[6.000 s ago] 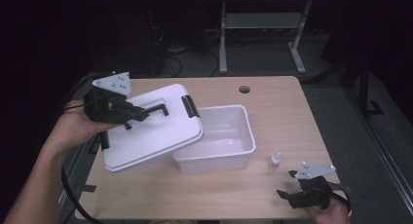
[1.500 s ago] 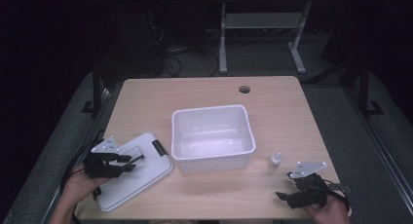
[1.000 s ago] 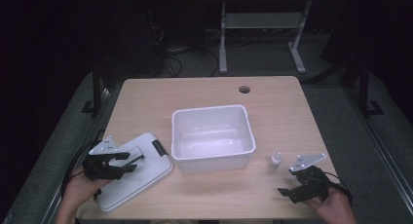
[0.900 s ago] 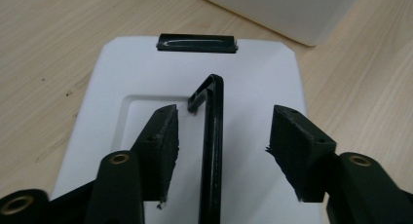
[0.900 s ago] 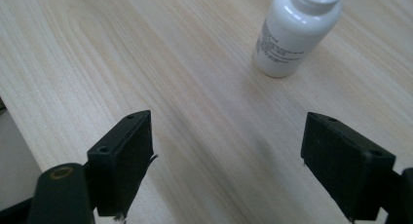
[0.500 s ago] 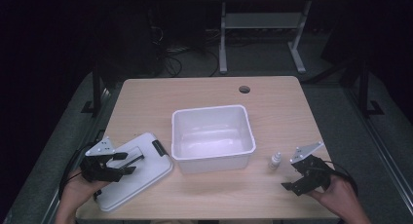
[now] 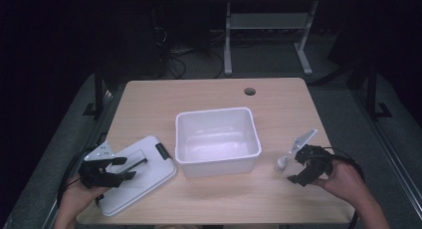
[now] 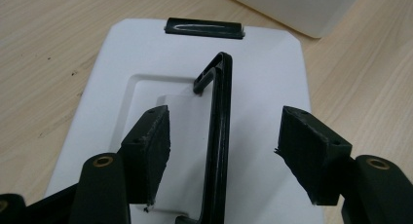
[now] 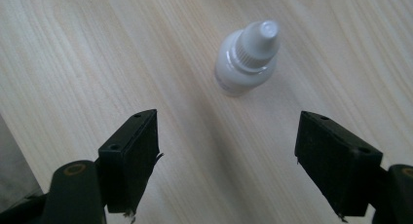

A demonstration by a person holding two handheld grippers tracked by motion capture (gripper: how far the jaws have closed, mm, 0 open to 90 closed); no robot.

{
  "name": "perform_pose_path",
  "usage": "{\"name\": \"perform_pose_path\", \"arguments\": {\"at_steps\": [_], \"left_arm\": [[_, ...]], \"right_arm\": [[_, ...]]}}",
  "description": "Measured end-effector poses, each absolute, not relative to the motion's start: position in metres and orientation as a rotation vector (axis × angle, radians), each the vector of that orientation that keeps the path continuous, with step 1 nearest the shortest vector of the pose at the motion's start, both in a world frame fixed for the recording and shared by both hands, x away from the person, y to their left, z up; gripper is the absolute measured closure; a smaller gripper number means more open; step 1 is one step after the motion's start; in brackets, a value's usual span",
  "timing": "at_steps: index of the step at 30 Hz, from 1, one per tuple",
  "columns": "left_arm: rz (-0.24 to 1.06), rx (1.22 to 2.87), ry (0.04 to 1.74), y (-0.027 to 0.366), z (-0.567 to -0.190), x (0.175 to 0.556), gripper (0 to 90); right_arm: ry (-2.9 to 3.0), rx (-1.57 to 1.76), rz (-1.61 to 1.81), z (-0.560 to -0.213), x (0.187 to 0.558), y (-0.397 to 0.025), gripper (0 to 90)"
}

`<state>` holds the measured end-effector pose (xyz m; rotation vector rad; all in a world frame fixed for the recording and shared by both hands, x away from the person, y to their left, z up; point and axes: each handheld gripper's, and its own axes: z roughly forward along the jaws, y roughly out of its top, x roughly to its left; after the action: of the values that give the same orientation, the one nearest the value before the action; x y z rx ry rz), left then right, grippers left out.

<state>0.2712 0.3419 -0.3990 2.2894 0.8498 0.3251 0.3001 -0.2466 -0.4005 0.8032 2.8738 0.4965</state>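
The fingers of the right gripper stand wide open and empty, aimed down at a small white dropper bottle that stands upright on the desk just to the right of the white bin. In the right gripper view the bottle sits ahead of the fingers, not yet between them, and a little toward the right-hand one.

To do the pick well, the gripper probably needs to move forward until the bottle's body, not its narrow cap, lies between the pads, and to shift slightly so that it is centred. Both pads should meet it together; a bottle this light and narrow would likely tip or skid if one finger touches first. A grip low on the wider body seems safest.

The left gripper is also open, holding nothing; its fingers straddle the black handle of the white lid, which lies flat on the desk to the left of the bin. The bin itself looks empty and open, a likely place for the bottle.
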Motion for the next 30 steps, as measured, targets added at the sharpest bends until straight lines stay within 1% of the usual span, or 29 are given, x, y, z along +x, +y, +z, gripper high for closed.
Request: {"name": "perform_pose_path", "arguments": {"at_steps": [10, 13, 20, 24, 30], "left_arm": [[0.328, 2.286, 0.863, 0.345, -0.398, 0.270, 35.4], [0.332, 2.289, 0.862, 0.345, -0.398, 0.270, 35.1], [0.327, 2.293, 0.887, 0.348, -0.401, 0.272, 34.2], [0.306, 2.294, 0.887, 0.348, -0.402, 0.272, 34.0], [0.315, 2.295, 0.875, 0.345, -0.399, 0.270, 33.9]], "right_arm": [[2.936, 0.747, 0.432, -0.394, 0.317, -0.237, 24.9], [2.955, 0.723, 0.406, -0.393, 0.323, -0.231, 27.1], [2.985, 0.681, 0.354, -0.392, 0.332, -0.221, 27.6], [3.007, 0.652, 0.334, -0.393, 0.338, -0.214, 32.3], [3.029, 0.620, 0.299, -0.399, 0.342, -0.209, 41.0]]}}
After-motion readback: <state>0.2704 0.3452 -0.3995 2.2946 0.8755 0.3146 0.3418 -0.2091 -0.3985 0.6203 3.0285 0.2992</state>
